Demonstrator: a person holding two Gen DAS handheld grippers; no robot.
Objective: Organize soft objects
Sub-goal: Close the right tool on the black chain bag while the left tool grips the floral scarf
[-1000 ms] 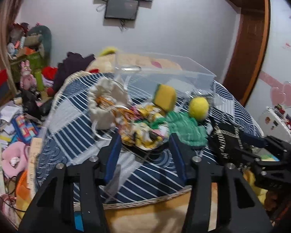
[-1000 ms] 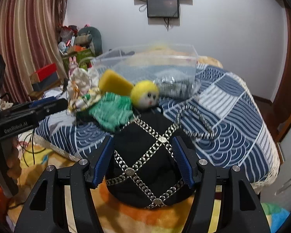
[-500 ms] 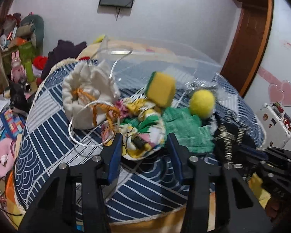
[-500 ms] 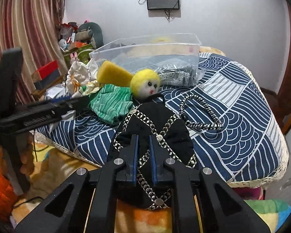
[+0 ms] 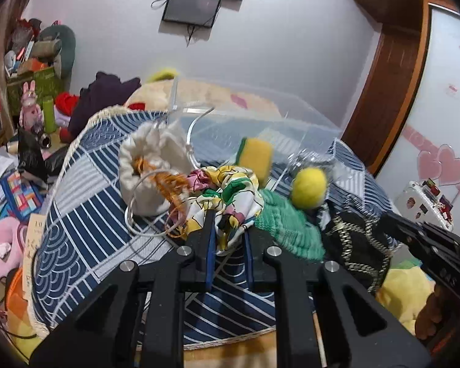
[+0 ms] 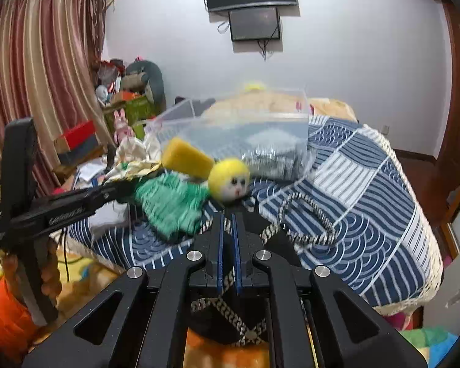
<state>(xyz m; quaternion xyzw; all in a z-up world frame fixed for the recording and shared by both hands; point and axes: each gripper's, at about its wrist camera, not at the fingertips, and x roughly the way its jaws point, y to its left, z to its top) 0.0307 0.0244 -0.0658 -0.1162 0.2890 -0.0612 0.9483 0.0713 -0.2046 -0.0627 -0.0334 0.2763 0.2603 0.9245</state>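
The bed [image 6: 383, 184], w/ its blue patterned cover, carries everything, and the soft things lie in one heap near its front edge, so both grippers reach them from the open side. Behind the heap stands the clear plastic bin [image 5: 260, 116], open on top; I judge it is the place for the items, and the room above it looks free. The black quilted bag [image 6: 227, 331] hangs partly over the bed edge; the right gripper [image 6: 227, 245] has its jaws closed on the bag's fabric, its chain strap [image 6: 306, 214] loose on the cover. The left gripper [image 5: 228, 239] has jaws pinched on the floral cloth [image 5: 227, 196], which touches the green knit cloth [image 5: 282, 227] and the white drawstring pouch [image 5: 147, 168]. The yellow sponge [image 5: 256, 156] and yellow doll head [image 6: 230, 179] sit just beside, so lifting may drag neighbours.
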